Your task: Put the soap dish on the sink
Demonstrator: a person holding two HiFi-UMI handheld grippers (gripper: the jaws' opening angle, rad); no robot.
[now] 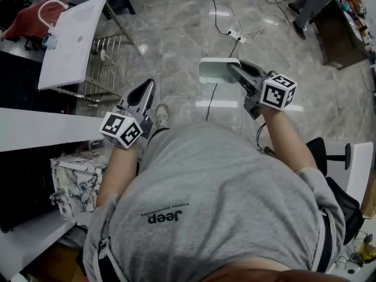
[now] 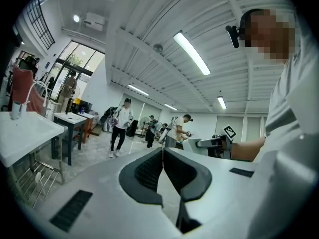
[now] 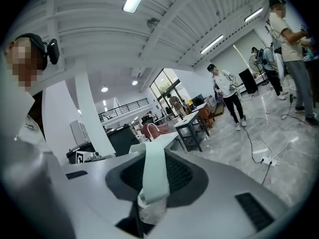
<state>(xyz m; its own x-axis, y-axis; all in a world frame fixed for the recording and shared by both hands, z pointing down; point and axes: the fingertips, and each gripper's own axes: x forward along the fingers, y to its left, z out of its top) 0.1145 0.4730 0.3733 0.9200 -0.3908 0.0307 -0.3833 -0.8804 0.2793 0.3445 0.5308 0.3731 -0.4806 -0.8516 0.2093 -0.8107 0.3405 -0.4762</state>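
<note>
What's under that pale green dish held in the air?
Marbled floor and a black cable running beneath the soap dish. The dish hides the floor directly below it.

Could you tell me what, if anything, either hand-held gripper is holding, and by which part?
The right hand-held gripper holds the pale green soap dish by one edge; the left hand-held gripper is shut and empty.

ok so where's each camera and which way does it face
Head view: on the person's head, looking steeply down; grey shirt, forearms, left tool, right tool gripping the soap dish.
Left gripper view: on the shut, empty left tool, looking level across the room; torso, right forearm.
Right gripper view: on the right tool, looking along the soap dish; torso at left.
All three show the sink.
</note>
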